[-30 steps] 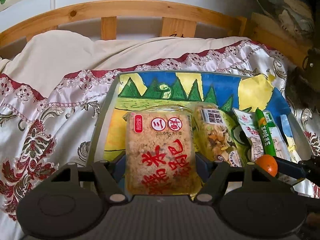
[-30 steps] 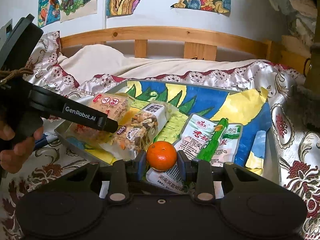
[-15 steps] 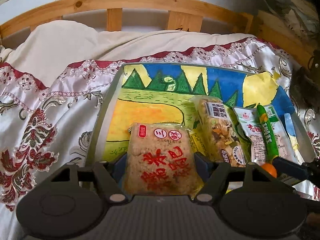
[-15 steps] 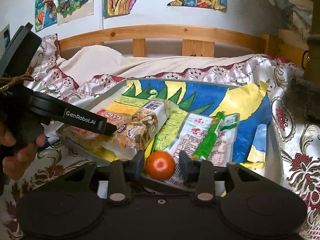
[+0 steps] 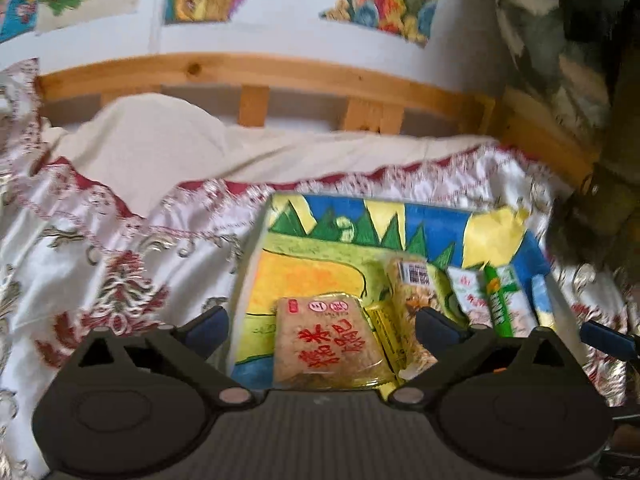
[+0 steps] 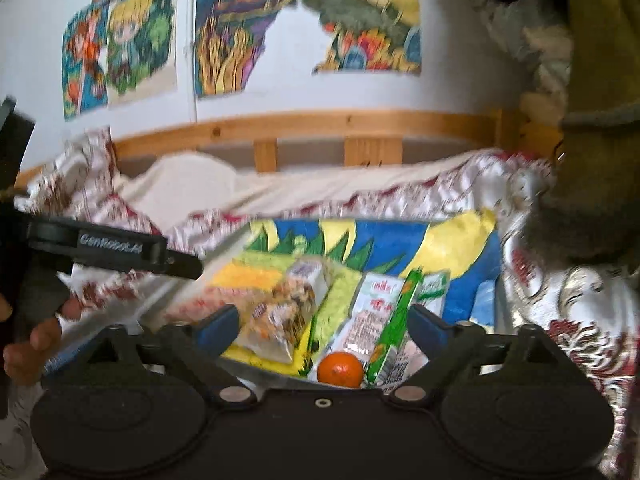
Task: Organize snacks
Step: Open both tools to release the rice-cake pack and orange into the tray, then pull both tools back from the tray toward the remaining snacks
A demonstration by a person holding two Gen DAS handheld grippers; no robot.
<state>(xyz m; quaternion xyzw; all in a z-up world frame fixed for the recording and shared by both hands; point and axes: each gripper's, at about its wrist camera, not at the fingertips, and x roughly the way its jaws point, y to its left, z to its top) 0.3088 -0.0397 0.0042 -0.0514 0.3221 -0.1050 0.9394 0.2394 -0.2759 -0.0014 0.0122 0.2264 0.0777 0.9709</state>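
A tray with a painted paper lining (image 5: 320,236) (image 6: 380,236) lies on the bed. In it lie a brown rice-cracker pack with red characters (image 5: 328,344), a mixed-nut pack (image 5: 412,292) (image 6: 288,308), a white sachet (image 5: 466,288) (image 6: 372,308), a green stick pack (image 5: 496,304) (image 6: 396,316) and an orange (image 6: 340,368). My left gripper (image 5: 320,324) is open, its fingers either side of the cracker pack and apart from it. My right gripper (image 6: 324,326) is open, the orange lying free between its fingers. Both views are blurred.
A white and red embroidered bedspread (image 5: 120,280) surrounds the tray. A wooden bed rail (image 5: 256,76) (image 6: 320,124) and a wall with drawings (image 6: 248,32) stand behind. The left gripper and the hand holding it (image 6: 100,248) show at the left of the right wrist view.
Both grippers have opened and drawn back and up. The cracker pack and the orange now lie released in the tray.
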